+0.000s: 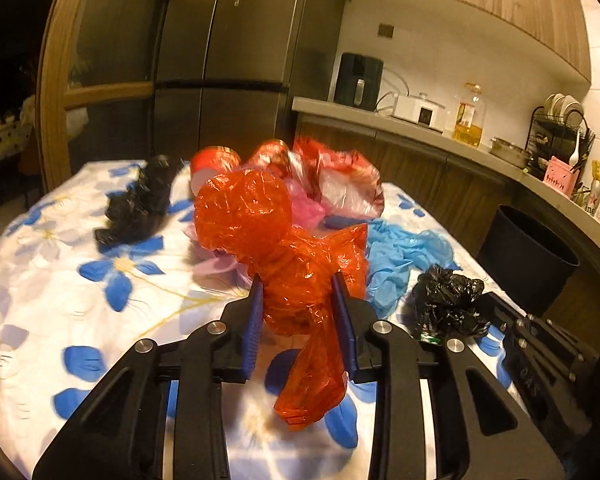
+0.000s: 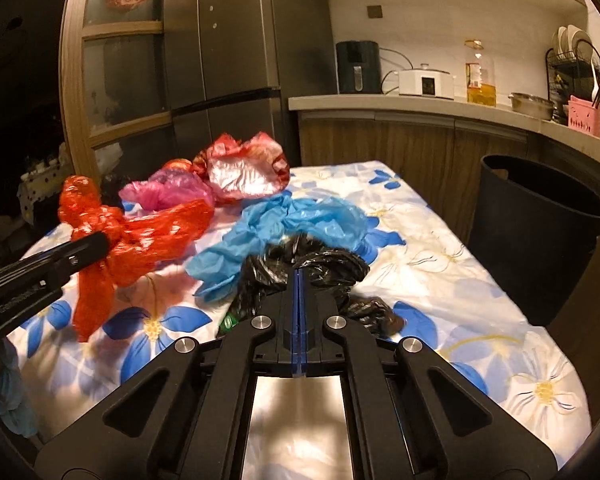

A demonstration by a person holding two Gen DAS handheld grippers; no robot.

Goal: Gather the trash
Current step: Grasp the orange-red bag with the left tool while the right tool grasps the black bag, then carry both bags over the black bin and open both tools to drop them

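Observation:
My left gripper (image 1: 298,304) is shut on a crumpled orange plastic bag (image 1: 260,224) and holds it above the flowered table; the bag also shows in the right wrist view (image 2: 132,236). My right gripper (image 2: 299,280) is shut on a black plastic bag (image 2: 316,264), which also shows in the left wrist view (image 1: 448,300), low over the table. A blue bag (image 2: 296,220), a pink bag (image 2: 168,190), a red and silver wrapper (image 2: 240,168) and another black bag (image 1: 140,200) lie on the table. A dark trash bin (image 2: 540,232) stands to the table's right.
The table has a white cloth with blue flowers (image 2: 440,280). A kitchen counter (image 2: 420,104) behind holds an air fryer, a cooker, an oil bottle and a dish rack. A grey fridge (image 2: 228,60) stands at the back.

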